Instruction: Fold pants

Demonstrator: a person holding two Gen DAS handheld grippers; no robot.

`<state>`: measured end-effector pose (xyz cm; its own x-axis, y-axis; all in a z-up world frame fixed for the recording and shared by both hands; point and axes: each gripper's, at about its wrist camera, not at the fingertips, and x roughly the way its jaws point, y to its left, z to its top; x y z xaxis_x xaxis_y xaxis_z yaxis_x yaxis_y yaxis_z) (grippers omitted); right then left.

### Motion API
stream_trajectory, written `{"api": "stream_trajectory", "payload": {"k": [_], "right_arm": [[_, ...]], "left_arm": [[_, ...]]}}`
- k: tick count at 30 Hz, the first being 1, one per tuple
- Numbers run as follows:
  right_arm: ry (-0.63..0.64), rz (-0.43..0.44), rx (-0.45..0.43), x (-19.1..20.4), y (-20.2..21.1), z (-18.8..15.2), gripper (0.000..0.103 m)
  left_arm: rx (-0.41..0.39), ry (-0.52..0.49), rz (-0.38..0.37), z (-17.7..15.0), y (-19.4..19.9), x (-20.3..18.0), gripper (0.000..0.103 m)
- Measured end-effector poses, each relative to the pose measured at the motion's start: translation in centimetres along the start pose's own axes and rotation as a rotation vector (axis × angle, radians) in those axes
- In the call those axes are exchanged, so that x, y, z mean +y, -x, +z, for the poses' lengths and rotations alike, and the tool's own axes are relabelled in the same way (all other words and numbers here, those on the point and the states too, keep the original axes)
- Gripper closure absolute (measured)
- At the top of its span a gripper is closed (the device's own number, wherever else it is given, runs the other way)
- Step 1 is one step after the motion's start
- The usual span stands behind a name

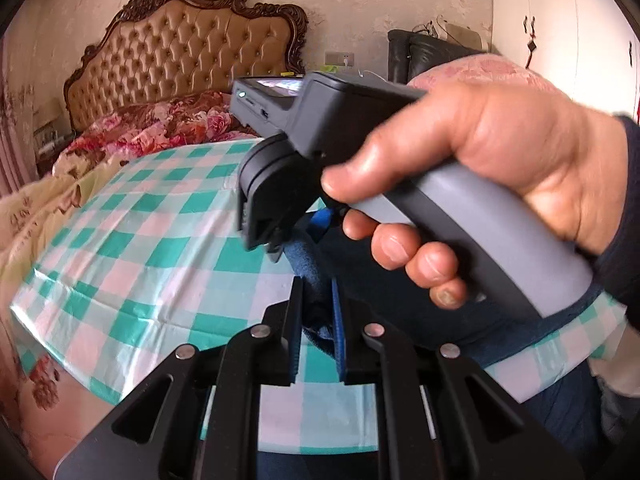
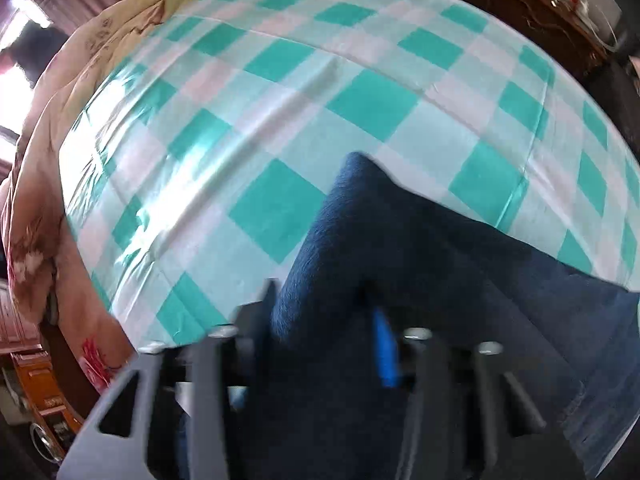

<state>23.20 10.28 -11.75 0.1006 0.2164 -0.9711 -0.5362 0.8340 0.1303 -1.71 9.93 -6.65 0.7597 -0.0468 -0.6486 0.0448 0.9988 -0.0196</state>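
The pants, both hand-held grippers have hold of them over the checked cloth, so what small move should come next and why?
Probably carry the pinched edge forward and lay it flat. The left hand-held gripper and the right hand-held gripper each clamp dark blue pants fabric, which stands bunched above the checked cloth, so the fold looks unfinished.

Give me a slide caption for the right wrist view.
Right gripper pinching dark blue pants over a green checked cloth.
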Motion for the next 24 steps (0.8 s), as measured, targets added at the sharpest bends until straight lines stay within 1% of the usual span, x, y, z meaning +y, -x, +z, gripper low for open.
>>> {"api": "stream_trajectory", "payload": {"k": [1,2,3,4,5,6,7,8,9,10,11,13,15,16,18,20,21,22,24], "right_arm": [[0.000,-0.001,-0.013,-0.2,0.3,-0.2,0.085],[-0.017,0.008,-0.030,-0.7,0.8,-0.6,0.087],[-0.030,0.018,-0.039,-0.9,1.2,-0.7,0.088],[-0.044,0.029,-0.051,-1.3,1.5,-0.7,0.089],[-0.061,0.045,-0.064,-1.8,2.1,-0.9,0.089],[-0.073,0.057,-0.074,-2.1,2.7,-1.1,0.089],[-0.083,0.070,-0.088,-2.5,3.4,-1.2,0.089],[-0.094,0.083,-0.109,-3.0,4.4,-1.5,0.089],[-0.106,0.092,-0.129,-3.4,5.2,-1.6,0.089],[-0.118,0.101,-0.152,-4.1,6.3,-1.8,0.090],[-0.143,0.123,-0.192,-5.7,8.4,-2.6,0.090],[-0.179,0.169,-0.251,-8.3,11.9,-4.0,0.090],[-0.211,0.194,-0.320,-11.5,15.8,-5.8,0.090],[-0.236,0.201,-0.366,-13.6,18.3,-7.3,0.090],[-0.289,0.214,-0.439,-18.1,22.5,-10.6,0.090],[-0.338,0.232,-0.485,-22.5,25.4,-14.0,0.090],[-0.371,0.236,-0.505,-25.6,26.8,-16.5,0.090],[-0.397,0.232,-0.514,-27.7,27.5,-18.2,0.090],[-0.459,0.201,-0.522,-32.6,28.0,-22.5,0.090]], "left_arm": [[0.000,0.033,0.001,-0.1,0.0,0.3,0.083],[0.002,0.070,0.002,-0.2,0.0,0.6,0.080],[0.011,0.099,0.007,-0.3,-0.1,0.7,0.057],[0.024,0.122,0.012,-0.4,-0.3,0.6,0.046],[0.033,0.136,-0.004,-0.5,-0.5,0.4,0.046],[0.044,0.146,-0.022,-0.5,-0.7,0.0,0.047],[0.042,0.150,-0.020,-0.4,-0.9,-0.7,0.057],[0.038,0.146,0.008,-0.2,-1.1,-1.2,0.067],[0.048,0.140,0.019,0.3,-1.3,-1.8,0.089],[0.039,0.131,0.029,0.9,-1.0,-2.4,0.089],[0.008,0.103,0.033,1.5,-0.3,-3.4,0.090],[-0.079,0.017,0.043,3.0,1.6,-6.4,0.091],[-0.154,-0.055,0.032,4.5,3.3,-9.7,0.091],[-0.209,-0.106,0.015,5.5,4.4,-12.3,0.091],[-0.285,-0.187,-0.028,6.8,5.8,-16.9,0.091],[-0.356,-0.279,-0.104,7.5,7.0,-23.0,0.091],[-0.371,-0.305,-0.131,7.6,7.2,-25.2,0.091],[-0.394,-0.348,-0.165,7.3,7.3,-28.7,0.091],[-0.409,-0.408,-0.210,6.2,6.5,-33.5,0.091]]}}
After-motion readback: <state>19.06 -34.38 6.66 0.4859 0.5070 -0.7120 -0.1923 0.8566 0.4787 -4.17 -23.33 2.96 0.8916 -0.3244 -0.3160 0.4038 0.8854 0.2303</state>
